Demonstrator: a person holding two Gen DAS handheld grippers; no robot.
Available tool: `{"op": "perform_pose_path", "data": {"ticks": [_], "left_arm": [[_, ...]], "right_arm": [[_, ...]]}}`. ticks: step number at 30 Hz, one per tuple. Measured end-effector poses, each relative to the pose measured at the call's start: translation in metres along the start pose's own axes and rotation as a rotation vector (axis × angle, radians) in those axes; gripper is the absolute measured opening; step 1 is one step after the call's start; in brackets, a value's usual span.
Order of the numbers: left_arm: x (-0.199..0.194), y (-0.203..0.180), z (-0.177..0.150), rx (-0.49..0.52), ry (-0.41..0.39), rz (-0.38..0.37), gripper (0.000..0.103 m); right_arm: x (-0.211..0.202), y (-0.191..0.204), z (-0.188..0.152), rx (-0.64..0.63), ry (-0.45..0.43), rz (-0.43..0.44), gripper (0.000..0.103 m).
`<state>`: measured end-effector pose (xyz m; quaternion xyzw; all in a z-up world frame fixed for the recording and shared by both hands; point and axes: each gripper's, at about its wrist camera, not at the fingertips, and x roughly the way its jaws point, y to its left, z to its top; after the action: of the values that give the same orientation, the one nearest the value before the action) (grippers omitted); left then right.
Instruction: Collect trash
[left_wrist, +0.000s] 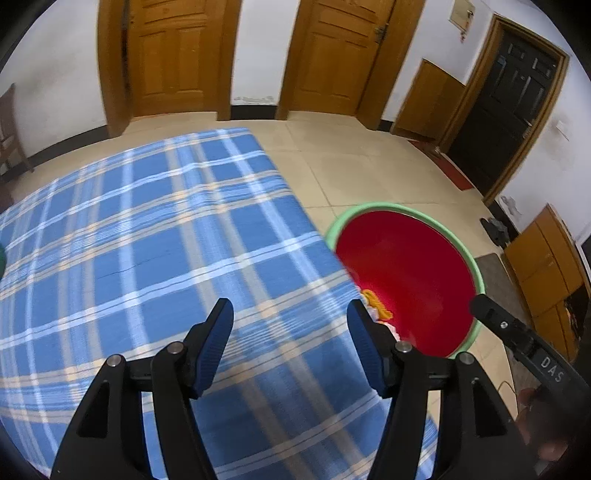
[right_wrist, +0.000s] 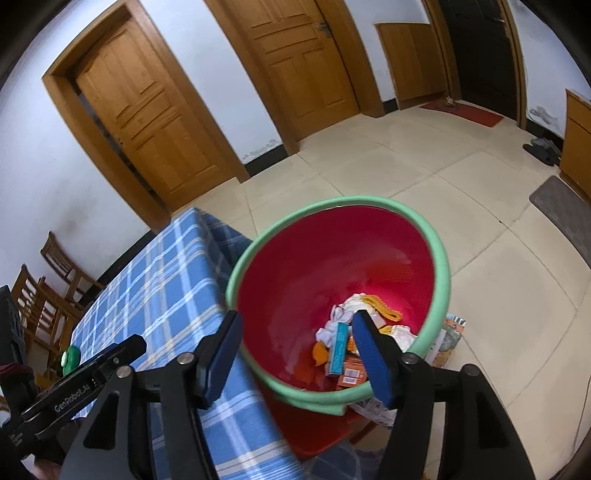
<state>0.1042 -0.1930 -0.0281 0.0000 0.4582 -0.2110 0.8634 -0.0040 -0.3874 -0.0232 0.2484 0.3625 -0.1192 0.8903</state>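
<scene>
A red bin with a green rim stands on the floor beside the table's right edge; it also shows in the left wrist view. Inside lie crumpled white tissues, a yellow strip, a teal box and an orange carton. My right gripper is open and empty, hovering over the bin's near rim. My left gripper is open and empty above the blue checked tablecloth near the table's right edge.
A green object lies on the tablecloth at the left. Printed paper lies on the floor behind the bin. Wooden chairs stand left of the table. Doors, cabinets, shoes and a grey mat line the tiled room.
</scene>
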Motion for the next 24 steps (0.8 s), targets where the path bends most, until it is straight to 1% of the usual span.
{"op": "perform_pose_path", "data": {"ticks": [3,4,8,10,11,15,17,24], "left_arm": [[-0.011,0.012,-0.004,-0.024,-0.015,0.026,0.066],[-0.014,0.016,-0.005,-0.031,-0.021,0.034,0.068],[-0.030,0.028,-0.010,-0.059,-0.044,0.068,0.071],[-0.038,0.035,-0.012,-0.073,-0.056,0.085,0.074],[-0.042,0.038,-0.014,-0.080,-0.064,0.094,0.074],[-0.057,0.049,-0.020,-0.103,-0.084,0.130,0.075],[-0.065,0.055,-0.023,-0.119,-0.093,0.150,0.078],[-0.089,0.079,-0.035,-0.178,-0.121,0.213,0.078]], "right_arm": [[-0.006,0.013,-0.003,-0.028,-0.006,0.014,0.071],[-0.007,0.018,-0.004,-0.037,-0.009,0.017,0.074],[-0.015,0.033,-0.009,-0.066,-0.015,0.040,0.077],[-0.019,0.041,-0.012,-0.084,-0.022,0.050,0.084],[-0.021,0.046,-0.014,-0.093,-0.026,0.055,0.086],[-0.028,0.059,-0.019,-0.121,-0.031,0.076,0.089],[-0.032,0.065,-0.022,-0.132,-0.036,0.085,0.091],[-0.045,0.089,-0.032,-0.183,-0.057,0.111,0.097]]}}
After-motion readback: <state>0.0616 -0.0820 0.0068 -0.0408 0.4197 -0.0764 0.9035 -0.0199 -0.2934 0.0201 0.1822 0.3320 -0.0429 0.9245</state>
